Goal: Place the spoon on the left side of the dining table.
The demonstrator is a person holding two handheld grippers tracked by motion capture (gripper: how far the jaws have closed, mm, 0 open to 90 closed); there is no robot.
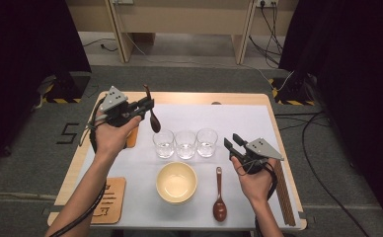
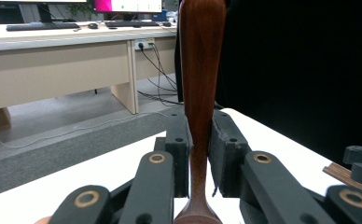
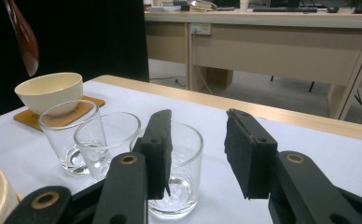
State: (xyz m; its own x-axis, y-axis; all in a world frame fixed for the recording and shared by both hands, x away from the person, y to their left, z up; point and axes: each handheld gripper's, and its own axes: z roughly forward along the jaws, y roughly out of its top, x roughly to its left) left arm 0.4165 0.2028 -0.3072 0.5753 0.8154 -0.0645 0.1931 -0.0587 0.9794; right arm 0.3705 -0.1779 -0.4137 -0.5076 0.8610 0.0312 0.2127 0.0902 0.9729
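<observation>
L gripper (image 1: pixel 147 105) is clamped on a dark wooden spoon (image 1: pixel 152 114), pads (image 2: pixel 177 154) pinching the thin handle w/ the bowl end hanging below the fingers, lifted off the table and above/behind the leftmost of three glasses (image 1: pixel 163 143). R gripper (image 1: pixel 232 144) is released, nothing btwn its fingers (image 3: pixel 156 154); the rightmost glass (image 3: pixel 181 172) sits just ahead of and partly behind its one finger, not gripped.

Risks, as I judge them:
- Grip is on a narrow, smooth, rounded handle, so the spoon could pivot or slide in the pads; swinging bowl end may clip a glass rim.
- Glasses stand touching or nearly so in a row; a nudge from the R fingers coming in could knock one into its neighbour, and they look to hold a bit of water, so spill.
- R fingers straddling the rim instead of the wall would tip the glass.
- Second spoon (image 1: pixel 219 197) and cream bowl (image 1: pixel 176 182) lie near the R hand (image 1: pixel 253 180); a low forearm could drag them.
</observation>
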